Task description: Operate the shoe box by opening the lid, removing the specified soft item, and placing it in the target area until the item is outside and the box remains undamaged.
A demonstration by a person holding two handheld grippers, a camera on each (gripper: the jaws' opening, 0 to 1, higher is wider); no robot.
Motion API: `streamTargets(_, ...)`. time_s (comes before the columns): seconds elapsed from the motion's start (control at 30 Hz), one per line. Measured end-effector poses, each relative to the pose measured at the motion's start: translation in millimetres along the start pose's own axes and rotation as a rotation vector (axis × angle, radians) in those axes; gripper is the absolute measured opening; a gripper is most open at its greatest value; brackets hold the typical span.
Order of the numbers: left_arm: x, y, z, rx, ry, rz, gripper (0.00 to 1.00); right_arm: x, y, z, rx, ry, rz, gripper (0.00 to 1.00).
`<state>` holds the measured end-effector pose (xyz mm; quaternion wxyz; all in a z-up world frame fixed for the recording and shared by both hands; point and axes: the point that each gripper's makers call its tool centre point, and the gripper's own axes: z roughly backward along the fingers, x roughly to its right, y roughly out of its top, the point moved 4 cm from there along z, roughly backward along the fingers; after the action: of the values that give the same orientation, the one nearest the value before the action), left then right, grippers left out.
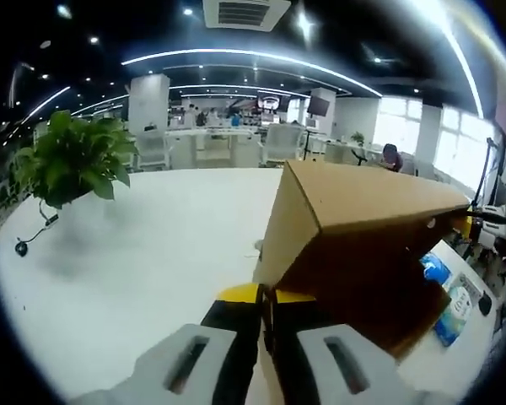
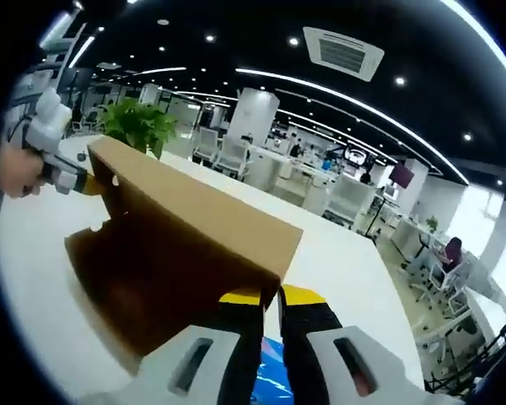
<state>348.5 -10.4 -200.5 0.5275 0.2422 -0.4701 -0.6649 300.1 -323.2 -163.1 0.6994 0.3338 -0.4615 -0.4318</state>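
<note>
Cardboard lid [image 1: 354, 228] is lifted above the white desk [image 1: 152, 245], each end pinched: left gripper [image 1: 266, 316] and right gripper [image 2: 270, 316] fingers clamp its edges. Opening step underway. Next: set lid aside, reach the soft item, unseen.

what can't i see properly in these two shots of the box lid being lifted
- Soft item: the raised cardboard lid covers the box interior in the left gripper view.
- Same in the right gripper view, behind the lid.
- Blue printed thing: partly behind the lid, print unreadable.
- Left gripper: small at the lid's far corner.
</note>
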Motion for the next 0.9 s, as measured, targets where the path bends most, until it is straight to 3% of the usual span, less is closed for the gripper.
streamTargets(0.03,1.6,0.2,3,-0.007,-0.021,0.067,0.04,1,0.2,1,0.002,-0.005,-0.018,0.02)
streamTargets(0.17,1.2,-2.3,6,-0.012,-0.024,-0.008,0.06,1,1.0,-1,-0.002,-0.013,-0.057,0.01)
streamTargets(0.23,2.2,-5.3,9,-0.026,-0.043,-0.027,0.14,1,0.7,-1,-0.006,-0.02,-0.05,0.01)
streamTargets(0.33,8.3,-5.3,18,-0.003,-0.087,-0.037,0.2,0,-0.9,0,-0.019,-0.031,-0.075,0.01)
streamTargets(0.47,20.1,-10.4,32,-0.056,-0.177,-0.063,0.33,-1,-2.1,1,-0.031,-0.025,-0.053,0.01)
streamTargets(0.53,26.6,-8.4,43,-0.04,-0.231,-0.038,0.39,1,-2.0,1,-0.032,-0.012,-0.053,0.01)
streamTargets(0.67,25.5,-7.1,56,-0.042,-0.242,0.077,0.54,-3,-3.1,3,-0.041,-0.001,-0.016,0.01)
streamTargets(0.9,30.4,5.6,72,0.019,-0.308,0.076,0.59,-9,-13.8,10,-0.061,0.018,0.013,0.01)
